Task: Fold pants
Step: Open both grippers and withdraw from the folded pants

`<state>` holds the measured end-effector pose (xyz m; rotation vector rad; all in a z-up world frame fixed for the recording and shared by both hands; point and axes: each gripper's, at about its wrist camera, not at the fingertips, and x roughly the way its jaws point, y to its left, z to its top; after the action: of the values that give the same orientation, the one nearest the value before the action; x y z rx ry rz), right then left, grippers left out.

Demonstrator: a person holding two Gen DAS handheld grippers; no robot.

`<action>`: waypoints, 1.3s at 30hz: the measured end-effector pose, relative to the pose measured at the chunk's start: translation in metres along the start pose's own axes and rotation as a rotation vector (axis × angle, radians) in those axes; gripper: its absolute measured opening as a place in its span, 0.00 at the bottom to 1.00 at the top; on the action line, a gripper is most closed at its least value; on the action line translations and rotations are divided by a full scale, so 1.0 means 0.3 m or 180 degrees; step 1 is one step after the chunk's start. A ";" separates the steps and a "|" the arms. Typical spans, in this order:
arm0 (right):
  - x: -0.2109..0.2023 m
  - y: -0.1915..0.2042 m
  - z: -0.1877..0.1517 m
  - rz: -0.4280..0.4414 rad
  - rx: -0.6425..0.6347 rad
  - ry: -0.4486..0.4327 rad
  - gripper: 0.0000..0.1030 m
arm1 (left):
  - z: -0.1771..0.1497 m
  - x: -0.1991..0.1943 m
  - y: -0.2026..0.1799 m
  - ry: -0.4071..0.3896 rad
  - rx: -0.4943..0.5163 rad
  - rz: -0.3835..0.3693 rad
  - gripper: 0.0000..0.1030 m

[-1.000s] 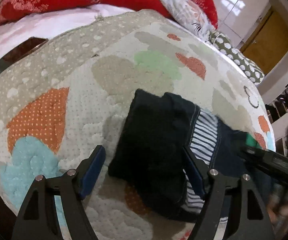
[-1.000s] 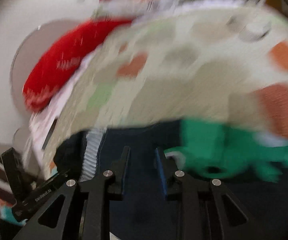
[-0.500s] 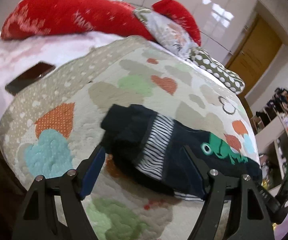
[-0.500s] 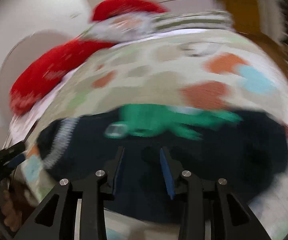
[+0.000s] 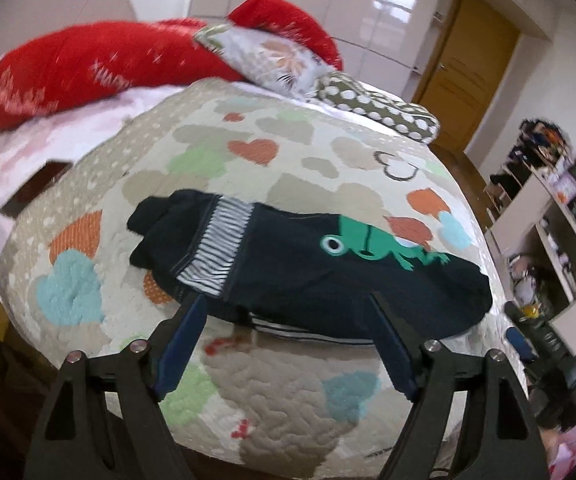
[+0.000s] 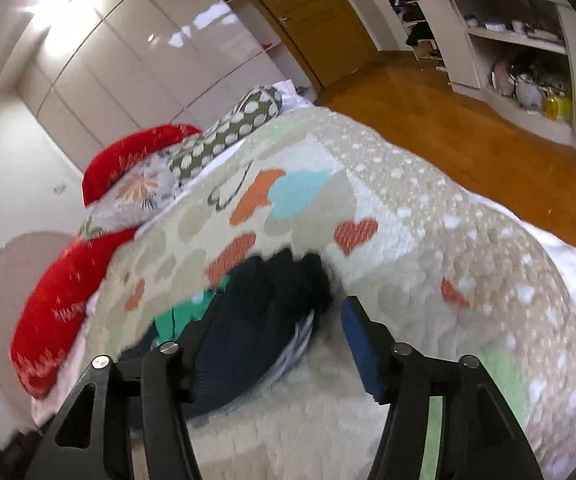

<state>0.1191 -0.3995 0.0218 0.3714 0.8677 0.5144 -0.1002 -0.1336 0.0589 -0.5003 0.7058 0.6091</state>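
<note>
Both claws stand off the work. The pants (image 5: pixel 308 272) lie as a flat, compact dark bundle on the quilt (image 5: pixel 288 400), apparently already doubled over, so the step in hand is judged to be the release and draw-back after a fold, with the task near its end.

Left claw (image 5: pixel 288 344): jaws wide apart, gripping nothing. The pants lie just ahead of and beyond its fingertips; the two blue pads frame the near edge of the bundle without pressing on it.

Right claw (image 6: pixel 271 344): its jaws have just been opening and now stand apart, empty. The end of the pants lies ahead and to the left of the gap, close against the left finger (image 6: pixel 195 356); whether cloth touches that finger cannot be told through the blur. Bare quilt lies ahead of the right finger.

Appearance of the pants: navy cloth, with a band of black-and-white stripes across it towards the left of the left claw's view, a green frog-like print towards the right, and a thin striped hem showing along the near edge. The far left end bunches into soft lumps instead of lying square.

Next move, as a judgement: either one more fold, which calls for both claws to close on a common edge and carry it over evenly, or a light squaring of the lumpy end. Thick layers may spring open if pinched shallowly.
</note>
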 end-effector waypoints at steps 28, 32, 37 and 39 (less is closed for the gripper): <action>0.158 0.072 -0.269 -0.0807 -0.1006 0.0527 0.91 | -0.030 -0.028 -0.045 -0.0029 0.0191 0.0102 0.78; 0.166 0.085 -0.281 -0.0886 -0.1103 0.0562 0.93 | -0.018 -0.039 0.007 -0.0058 0.0057 0.0093 0.78; 0.169 0.088 -0.287 -0.0934 -0.1088 0.0550 0.94 | -0.014 -0.046 0.045 -0.0065 -0.0006 0.0122 0.78; 0.172 0.095 -0.296 -0.0973 -0.1111 0.0509 0.95 | -0.014 -0.040 0.055 -0.0058 0.0007 0.0189 0.78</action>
<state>0.0682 -0.3381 -0.0488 -0.1231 0.9487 0.4040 -0.1202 -0.1284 0.0611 -0.4726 0.7060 0.6676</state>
